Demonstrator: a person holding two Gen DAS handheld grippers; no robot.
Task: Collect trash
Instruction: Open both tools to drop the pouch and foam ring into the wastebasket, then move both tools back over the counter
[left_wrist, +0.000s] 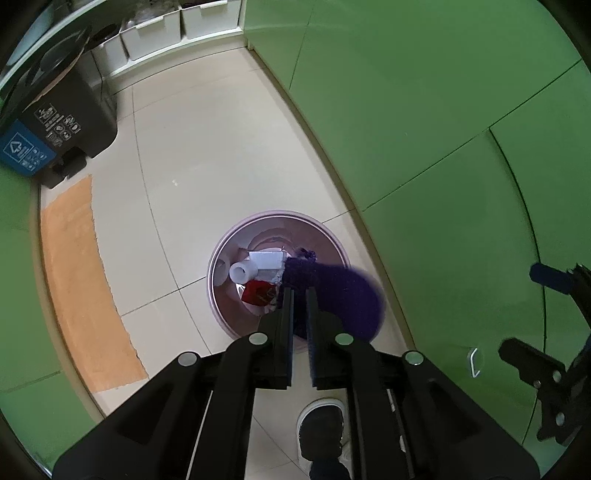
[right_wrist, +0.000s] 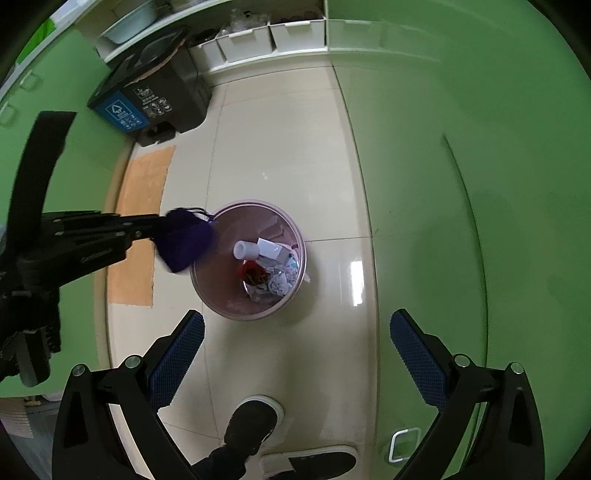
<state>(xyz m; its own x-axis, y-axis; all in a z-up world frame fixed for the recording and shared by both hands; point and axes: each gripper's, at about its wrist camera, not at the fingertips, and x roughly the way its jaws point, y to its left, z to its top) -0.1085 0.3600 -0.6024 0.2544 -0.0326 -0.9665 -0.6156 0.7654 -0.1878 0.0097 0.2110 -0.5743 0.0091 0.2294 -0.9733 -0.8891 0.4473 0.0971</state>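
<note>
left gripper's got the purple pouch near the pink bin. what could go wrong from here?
1. The purple pouch hangs from the left gripper at the pink bin's rim, not its middle; released now, it may catch the rim or land on the floor.
2. The pouch hides part of the opening from the left wrist camera, so aiming is harder.

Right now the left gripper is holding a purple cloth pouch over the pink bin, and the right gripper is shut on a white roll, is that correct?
Not quite: the right gripper is open and empty, as the right wrist view shows. The white roll lies in the pink bin. The left gripper does hold the purple cloth pouch over it.
</note>
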